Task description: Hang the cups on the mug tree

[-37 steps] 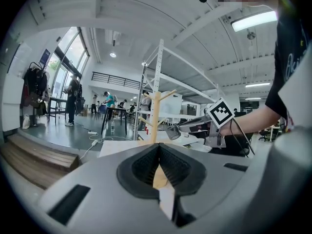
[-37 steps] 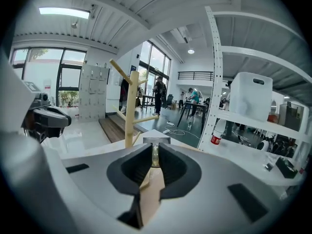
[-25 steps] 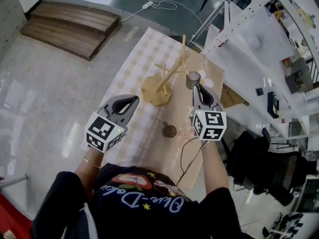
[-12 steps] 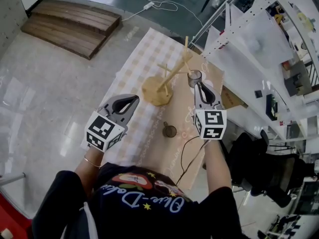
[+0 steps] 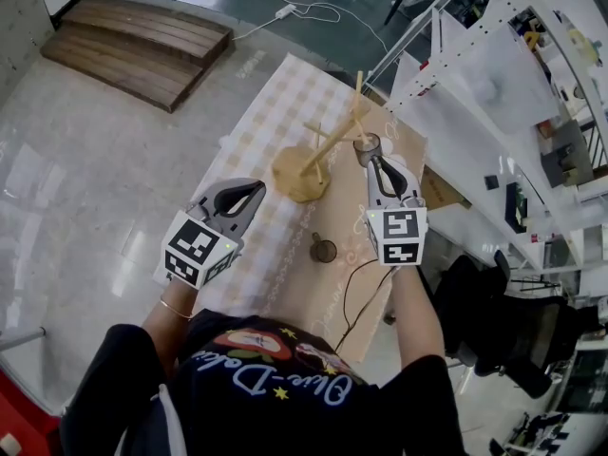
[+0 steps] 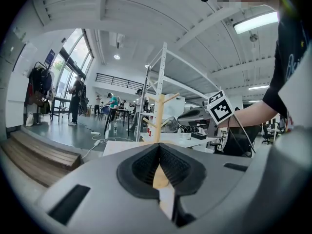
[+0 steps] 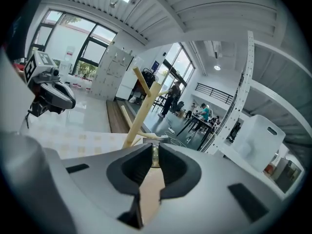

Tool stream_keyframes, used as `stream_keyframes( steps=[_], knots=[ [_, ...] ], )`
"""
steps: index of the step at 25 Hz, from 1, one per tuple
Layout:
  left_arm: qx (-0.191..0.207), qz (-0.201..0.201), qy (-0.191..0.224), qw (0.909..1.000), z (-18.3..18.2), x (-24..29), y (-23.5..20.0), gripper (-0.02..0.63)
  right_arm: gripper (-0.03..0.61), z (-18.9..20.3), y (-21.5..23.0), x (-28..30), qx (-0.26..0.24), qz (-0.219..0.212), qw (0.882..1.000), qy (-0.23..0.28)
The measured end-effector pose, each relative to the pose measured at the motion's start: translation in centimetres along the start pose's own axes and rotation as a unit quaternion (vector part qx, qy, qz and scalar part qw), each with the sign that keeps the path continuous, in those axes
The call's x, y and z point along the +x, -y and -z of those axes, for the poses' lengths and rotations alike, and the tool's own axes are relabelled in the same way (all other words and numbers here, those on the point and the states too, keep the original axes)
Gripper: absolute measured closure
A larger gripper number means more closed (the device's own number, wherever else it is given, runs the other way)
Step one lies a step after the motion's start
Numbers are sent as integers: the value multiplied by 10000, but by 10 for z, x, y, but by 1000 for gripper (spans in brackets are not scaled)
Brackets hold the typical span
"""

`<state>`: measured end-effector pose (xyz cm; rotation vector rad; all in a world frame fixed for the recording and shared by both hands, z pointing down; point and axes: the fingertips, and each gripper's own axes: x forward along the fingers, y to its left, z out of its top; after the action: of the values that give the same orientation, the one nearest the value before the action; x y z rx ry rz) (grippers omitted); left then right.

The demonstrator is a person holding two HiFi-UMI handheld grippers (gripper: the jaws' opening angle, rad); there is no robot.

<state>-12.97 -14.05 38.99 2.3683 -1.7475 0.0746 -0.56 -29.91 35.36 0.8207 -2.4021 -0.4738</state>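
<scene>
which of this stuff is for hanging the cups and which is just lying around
For the job:
mug tree
held cup, in the right gripper jaws
table cup
left gripper, jaws shut, empty

Lying about:
wooden steps
floor cable
white rack
chair

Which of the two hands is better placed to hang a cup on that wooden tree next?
Right. The right gripper is shut on a cup beside the mug tree pegs; the left gripper is shut, empty and farther back.
</scene>
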Motion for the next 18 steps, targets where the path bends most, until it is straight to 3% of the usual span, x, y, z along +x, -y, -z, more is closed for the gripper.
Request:
stream_keyframes(
  steps=[18],
  knots=[
    [-68, -127, 33, 9999, 4, -5, -5, 606, 532, -12, -11, 7, -863, -158, 9961, -40]
  ],
)
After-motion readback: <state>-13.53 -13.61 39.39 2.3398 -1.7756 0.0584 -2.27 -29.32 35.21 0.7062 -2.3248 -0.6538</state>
